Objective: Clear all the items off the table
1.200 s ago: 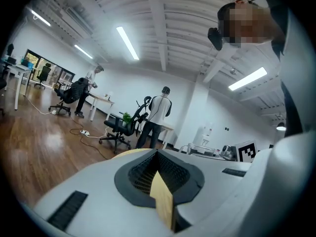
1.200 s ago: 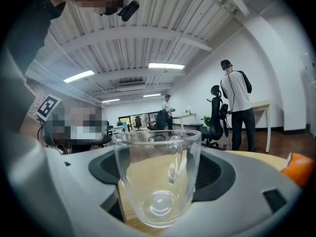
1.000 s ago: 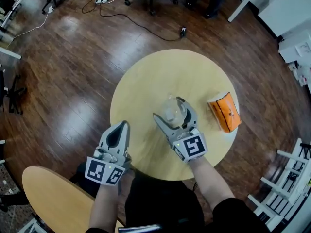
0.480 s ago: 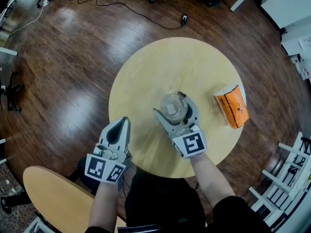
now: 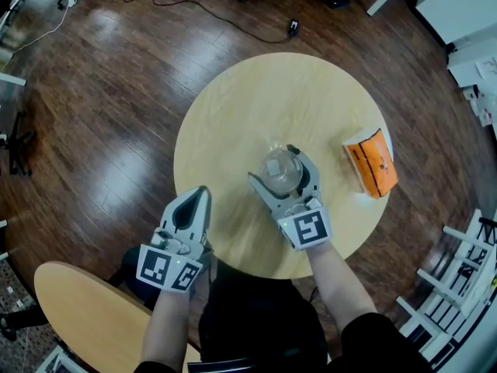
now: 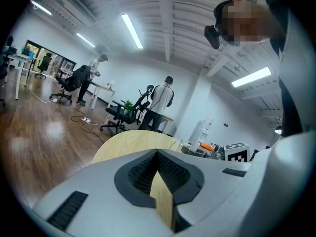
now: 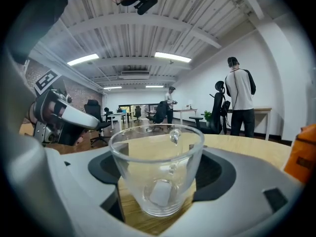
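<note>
Glass cup [image 7: 157,174] sits near the centre of the table [image 5: 233,107], toward 5 o'clock, straddled by my spread right gripper [image 5: 272,165]; I would close gently below the rim, while my left gripper [image 5: 201,196] hangs pressed together at 7 o'clock.

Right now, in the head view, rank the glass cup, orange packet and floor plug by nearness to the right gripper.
1. Glass cup, within the right gripper.
2. Orange packet, right on the table.
3. Black plug, floor beyond it.

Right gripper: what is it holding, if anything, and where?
Nothing: the right gripper stands open around the wall of the clear glass cup on the round wooden table.
</note>
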Demonstrator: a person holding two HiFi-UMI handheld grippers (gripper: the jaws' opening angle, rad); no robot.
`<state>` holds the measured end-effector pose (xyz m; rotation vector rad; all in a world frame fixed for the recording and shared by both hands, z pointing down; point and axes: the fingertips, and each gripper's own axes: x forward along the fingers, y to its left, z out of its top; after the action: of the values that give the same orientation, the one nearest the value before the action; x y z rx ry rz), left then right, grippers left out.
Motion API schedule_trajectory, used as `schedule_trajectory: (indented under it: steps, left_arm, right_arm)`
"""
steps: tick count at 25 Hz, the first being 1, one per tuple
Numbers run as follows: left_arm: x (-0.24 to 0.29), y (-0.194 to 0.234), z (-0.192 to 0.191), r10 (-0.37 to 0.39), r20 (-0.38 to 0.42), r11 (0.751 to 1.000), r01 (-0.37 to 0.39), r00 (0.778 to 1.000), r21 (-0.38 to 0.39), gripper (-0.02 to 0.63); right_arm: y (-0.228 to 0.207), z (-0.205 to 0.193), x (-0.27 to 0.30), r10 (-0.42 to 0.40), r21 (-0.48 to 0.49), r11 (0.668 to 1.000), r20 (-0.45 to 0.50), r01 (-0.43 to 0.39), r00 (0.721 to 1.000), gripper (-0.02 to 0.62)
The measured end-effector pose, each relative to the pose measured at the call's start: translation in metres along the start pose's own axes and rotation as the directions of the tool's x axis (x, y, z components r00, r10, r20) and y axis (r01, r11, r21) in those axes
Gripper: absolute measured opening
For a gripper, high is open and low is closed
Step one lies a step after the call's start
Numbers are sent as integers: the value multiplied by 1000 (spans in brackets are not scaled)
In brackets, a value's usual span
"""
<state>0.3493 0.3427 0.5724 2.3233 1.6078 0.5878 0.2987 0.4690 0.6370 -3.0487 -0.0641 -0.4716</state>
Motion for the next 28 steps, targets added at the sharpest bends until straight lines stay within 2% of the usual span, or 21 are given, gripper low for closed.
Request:
schedule_trajectory:
  steps: [4,5,15,18,22,23,25,28]
  left_arm:
    - [-5,-4,-1,3,5,1000,-3,1000,3,2]
    - [-7,-5,0,4,7,1000,-4,1000,5,2]
    - [-18,-32,20,-7,58,1000,6,998,19,2]
    - [-21,-43,37,-20,95,1000,18,995,26,2]
    - [-30,-60,72,-48,155,998,42,987,44,2]
    - [-29,-63,84,-65,175,997,55,982,62,2]
    - [-29,-68,106,-93,208,993,76,974,88,2]
    - [-43,-73,130,-94,220,993,75,971,93,2]
  right_arm:
    - [1,-1,0,4,17,1000,-11,-4,1000,426]
    - [2,0,0,11,22,1000,-12,-11,1000,465]
    - [5,25,-44,8,15,1000,20,-8,1000,465]
    - [-2,50,-66,-15,13,1000,76,14,997,465]
    - [-12,101,-109,-44,79,996,180,30,983,456]
    - [-19,116,-118,-59,84,996,216,41,975,417]
    - [-33,144,-139,-97,90,993,280,74,955,416]
    - [-43,178,-177,-166,132,983,333,128,928,336]
